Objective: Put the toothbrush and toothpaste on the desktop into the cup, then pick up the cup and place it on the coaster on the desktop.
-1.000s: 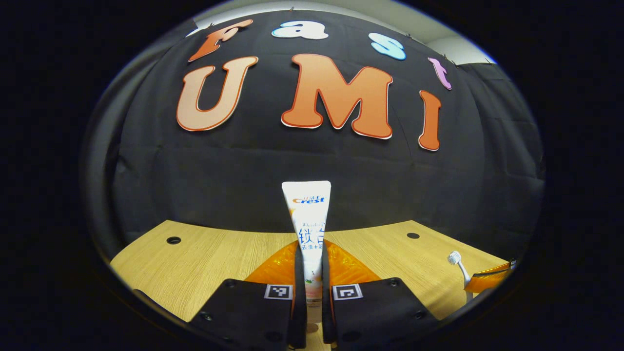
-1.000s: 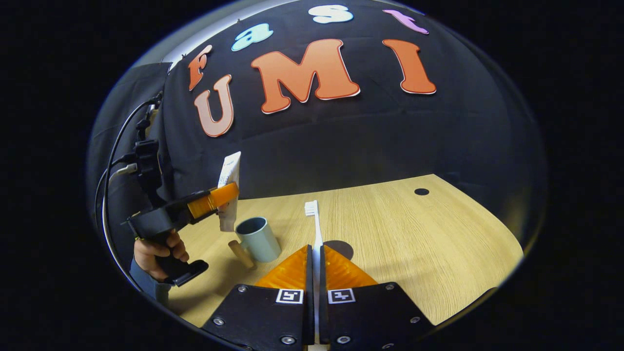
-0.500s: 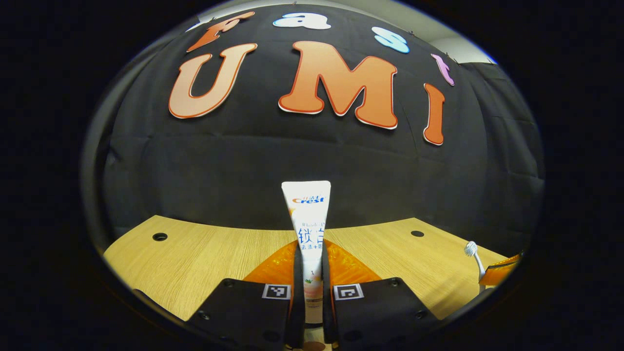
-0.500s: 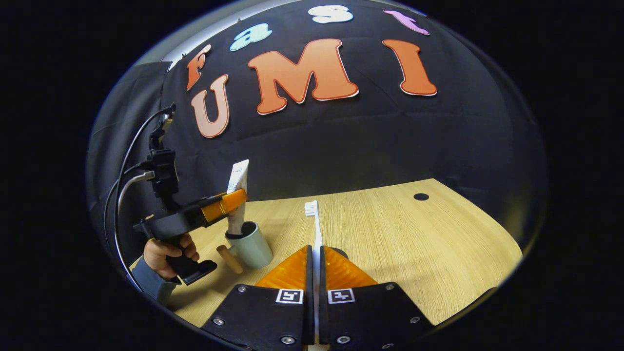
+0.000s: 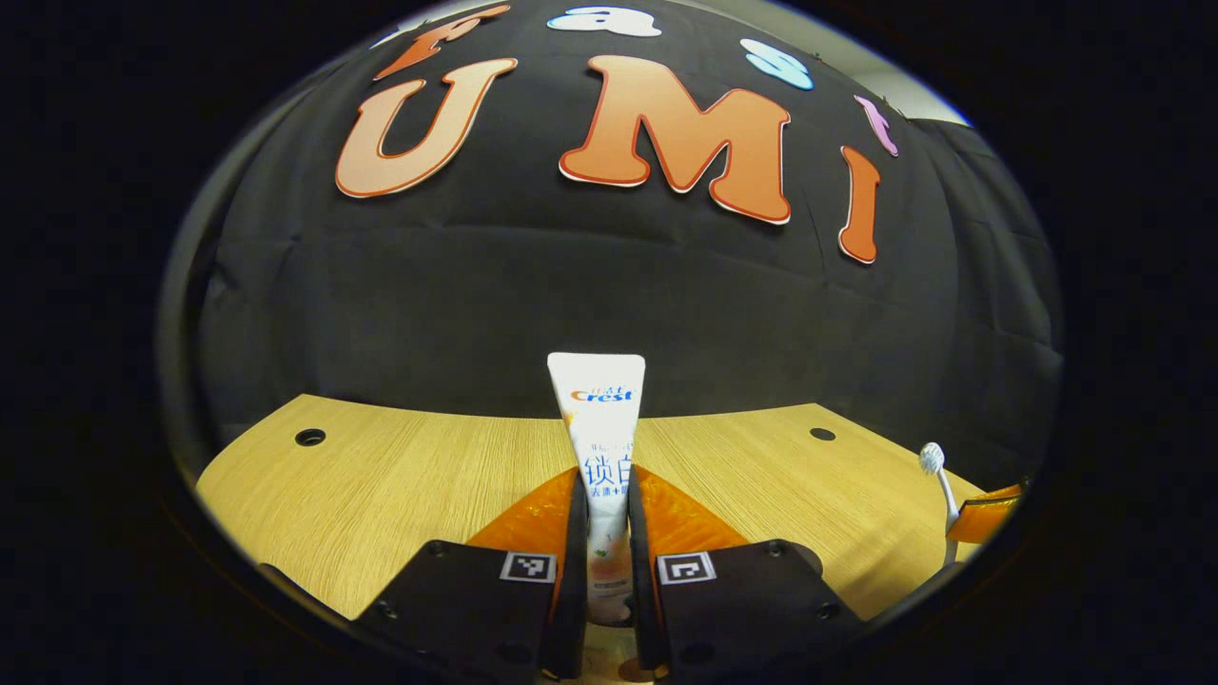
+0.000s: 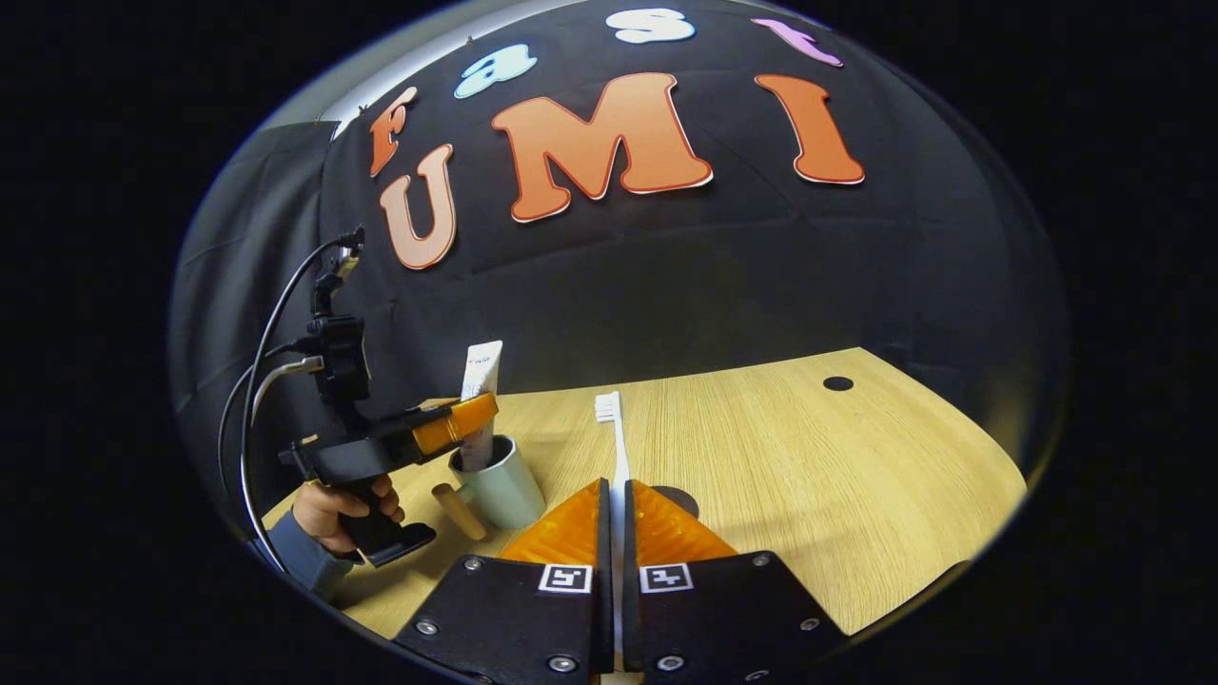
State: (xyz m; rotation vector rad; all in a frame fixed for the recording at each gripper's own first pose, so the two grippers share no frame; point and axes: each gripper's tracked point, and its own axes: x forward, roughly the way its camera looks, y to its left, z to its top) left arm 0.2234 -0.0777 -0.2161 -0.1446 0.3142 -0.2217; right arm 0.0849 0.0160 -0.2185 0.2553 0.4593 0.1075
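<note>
My left tool (image 5: 601, 571) is clamped on the toothpaste (image 5: 599, 428), both fingers pressing its sides, and the tube stands upright between them with its flat crimped end on top. In the right gripper view that same left tool (image 6: 471, 414) sits over the cup (image 6: 500, 485), and the tube's (image 6: 481, 371) lower end reaches down inside the cup's mouth. A hand (image 6: 338, 504) with a blue sleeve grips the tool's handle just beside the cup, and cables rise from the camera mounted above it.

The cup stands on the wooden counter (image 6: 809, 476), pale green, with a tan handle (image 6: 457, 509) sticking out toward the hand.

My right tool (image 6: 614, 533) is closed on the toothbrush (image 6: 614, 447), which runs straight out between the fingers with its white bristle head farthest from me, to the right of the cup. In the left gripper view the toothbrush (image 5: 937, 471) and the right tool (image 5: 985, 518) appear at the counter's (image 5: 381, 485) right edge.

The dark round coaster (image 6: 680, 497) lies on the counter to the right of the cup, partly hidden behind my right tool's finger.
</note>
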